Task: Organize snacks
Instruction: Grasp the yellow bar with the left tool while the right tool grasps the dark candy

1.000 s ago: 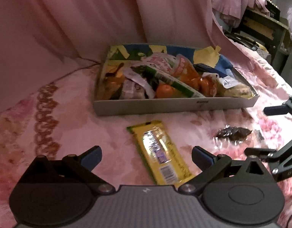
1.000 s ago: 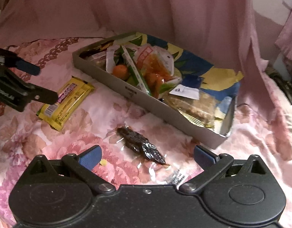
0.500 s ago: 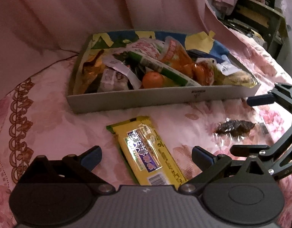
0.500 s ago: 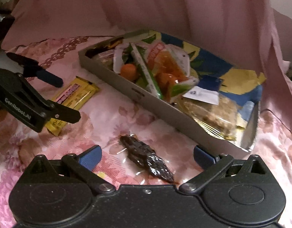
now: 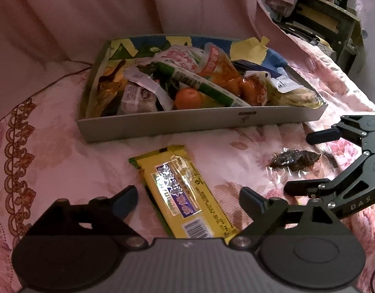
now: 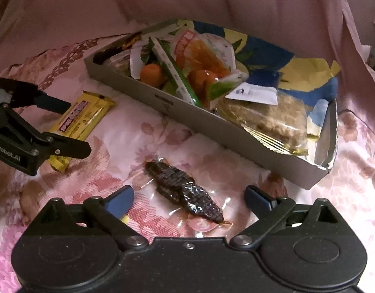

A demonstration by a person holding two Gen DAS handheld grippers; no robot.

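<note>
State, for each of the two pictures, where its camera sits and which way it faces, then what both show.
Left wrist: on the left gripper, angled down at the yellow foil snack bar; jaws closing, not touching.
Right wrist: on the right gripper, angled down at the dark dried snack in clear wrap; jaws closing, not touching.
Shared: both snacks, grey cardboard tray, pink floral cloth, each other's gripper.

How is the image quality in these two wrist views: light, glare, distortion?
Left wrist view: dim, pinkish light, glare on the yellow bar wrapper, fisheye bend in the box wall, dark corners. Right wrist view: same dim cast, shine on the clear wrap around the dark snack, the tool body at the bottom nearly black.
</note>
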